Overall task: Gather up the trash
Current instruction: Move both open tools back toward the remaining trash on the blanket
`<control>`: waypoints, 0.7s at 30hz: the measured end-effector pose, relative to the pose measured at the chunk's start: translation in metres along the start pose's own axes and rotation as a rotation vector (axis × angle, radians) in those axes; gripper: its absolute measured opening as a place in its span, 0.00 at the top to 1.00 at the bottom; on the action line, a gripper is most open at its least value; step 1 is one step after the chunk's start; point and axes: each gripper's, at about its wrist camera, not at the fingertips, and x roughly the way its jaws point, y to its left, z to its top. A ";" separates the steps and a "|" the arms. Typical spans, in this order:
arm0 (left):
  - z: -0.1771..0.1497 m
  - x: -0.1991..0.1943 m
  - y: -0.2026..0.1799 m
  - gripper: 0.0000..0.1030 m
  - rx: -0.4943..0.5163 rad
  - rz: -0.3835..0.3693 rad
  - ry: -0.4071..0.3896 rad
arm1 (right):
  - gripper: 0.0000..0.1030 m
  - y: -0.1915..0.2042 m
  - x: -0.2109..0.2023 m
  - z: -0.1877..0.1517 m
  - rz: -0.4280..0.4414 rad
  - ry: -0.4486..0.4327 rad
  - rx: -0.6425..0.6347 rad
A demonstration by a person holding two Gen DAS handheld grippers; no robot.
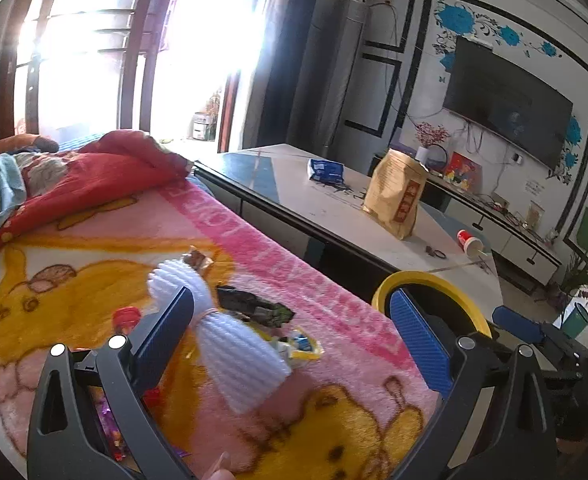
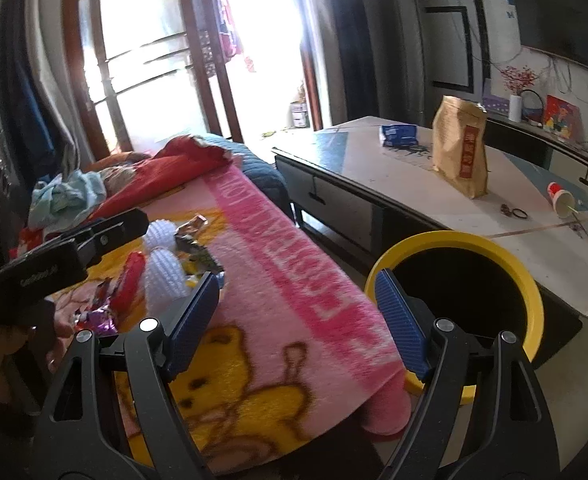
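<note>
The trash is lying in a loose heap on the pink blanket [image 1: 334,300], left of the yellow bin [image 2: 530,280]; a white foam sleeve [image 1: 230,332] is stretching away from the cameras, with a dark wrapper [image 1: 254,304] beside it and a red wrapper [image 2: 128,280] further left of the bin; the left tool [image 1: 290,332] is hovering right over the sleeve, jaws apart and empty, so it is nearer; the right tool [image 2: 298,316] is gaping empty too, closer to the bin.

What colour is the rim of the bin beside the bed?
Yellow. The bin has a yellow rim around a dark inside, clearest in the right wrist view.
</note>
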 end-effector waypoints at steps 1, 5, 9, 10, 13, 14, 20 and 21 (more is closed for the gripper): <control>0.000 -0.001 0.003 0.07 -0.004 0.005 -0.001 | 0.30 0.003 0.000 -0.001 0.005 0.003 -0.004; -0.001 -0.006 0.012 0.07 -0.017 0.020 -0.005 | 0.30 0.013 0.004 -0.002 0.024 0.013 -0.018; -0.002 -0.009 0.023 0.07 -0.037 0.035 -0.007 | 0.30 0.022 0.008 -0.005 0.043 0.027 -0.029; -0.003 -0.009 0.028 0.07 -0.045 0.043 -0.007 | 0.30 0.025 0.010 -0.006 0.046 0.031 -0.033; -0.004 -0.012 0.038 0.07 -0.063 0.061 -0.005 | 0.30 0.032 0.014 -0.007 0.064 0.042 -0.048; -0.004 -0.013 0.041 0.07 -0.067 0.066 -0.005 | 0.30 0.034 0.015 -0.007 0.069 0.045 -0.052; -0.009 -0.014 0.064 0.07 -0.112 0.114 0.015 | 0.30 0.053 0.027 -0.010 0.109 0.076 -0.083; -0.010 -0.015 0.068 0.07 -0.120 0.121 0.019 | 0.30 0.057 0.029 -0.010 0.117 0.081 -0.090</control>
